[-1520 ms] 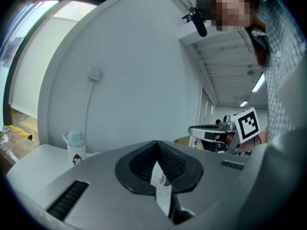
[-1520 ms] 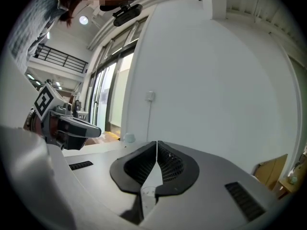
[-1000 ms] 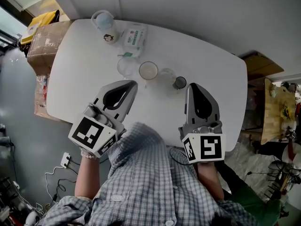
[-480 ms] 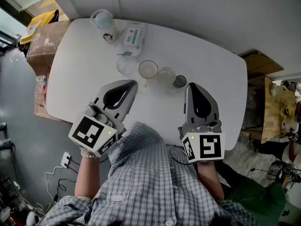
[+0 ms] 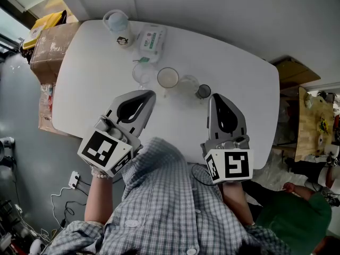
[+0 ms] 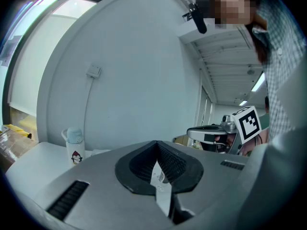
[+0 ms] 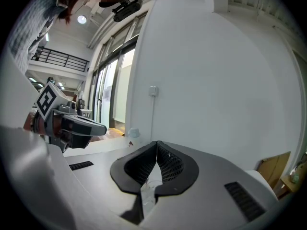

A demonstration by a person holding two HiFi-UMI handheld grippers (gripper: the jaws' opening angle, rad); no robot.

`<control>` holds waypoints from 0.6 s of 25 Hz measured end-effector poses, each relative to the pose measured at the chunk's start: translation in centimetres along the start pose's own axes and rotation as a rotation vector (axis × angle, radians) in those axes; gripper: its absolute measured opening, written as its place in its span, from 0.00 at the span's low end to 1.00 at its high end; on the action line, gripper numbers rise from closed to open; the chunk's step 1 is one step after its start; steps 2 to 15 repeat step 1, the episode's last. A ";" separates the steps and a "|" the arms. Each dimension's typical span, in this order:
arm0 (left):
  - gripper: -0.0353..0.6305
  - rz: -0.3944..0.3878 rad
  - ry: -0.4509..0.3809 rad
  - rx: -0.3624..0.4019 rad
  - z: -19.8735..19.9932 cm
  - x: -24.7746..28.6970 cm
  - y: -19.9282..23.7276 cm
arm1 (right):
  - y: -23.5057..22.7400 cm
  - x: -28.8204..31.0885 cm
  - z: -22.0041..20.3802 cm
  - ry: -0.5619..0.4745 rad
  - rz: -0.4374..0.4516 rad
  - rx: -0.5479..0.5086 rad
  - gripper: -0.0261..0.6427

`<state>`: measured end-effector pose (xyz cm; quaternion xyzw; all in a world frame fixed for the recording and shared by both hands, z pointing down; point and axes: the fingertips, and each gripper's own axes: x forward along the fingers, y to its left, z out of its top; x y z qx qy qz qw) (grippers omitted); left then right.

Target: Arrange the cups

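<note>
Four cups [image 5: 168,78] stand in a close row at the middle of the worktop [image 5: 95,84], just beyond both grippers. The left gripper [image 5: 151,94] and right gripper [image 5: 213,98] hover with jaws pressed together, holding nothing. The row could be the finished arrangement or cups waiting to be sorted. I can't judge which.

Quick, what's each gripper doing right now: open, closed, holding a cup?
Left gripper: closed, jaws together, holding nothing.
Right gripper: closed, jaws together, holding nothing.
</note>
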<state>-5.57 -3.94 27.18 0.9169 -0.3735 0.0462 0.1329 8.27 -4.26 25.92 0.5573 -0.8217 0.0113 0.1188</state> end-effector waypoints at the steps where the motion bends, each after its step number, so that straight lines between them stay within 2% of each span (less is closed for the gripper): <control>1: 0.07 0.000 0.000 0.000 0.0 0.0 0.0 | 0.0 0.0 0.0 0.001 0.001 -0.001 0.07; 15: 0.07 0.000 0.000 0.000 0.0 0.0 0.0 | 0.0 0.0 0.0 0.001 0.001 -0.001 0.07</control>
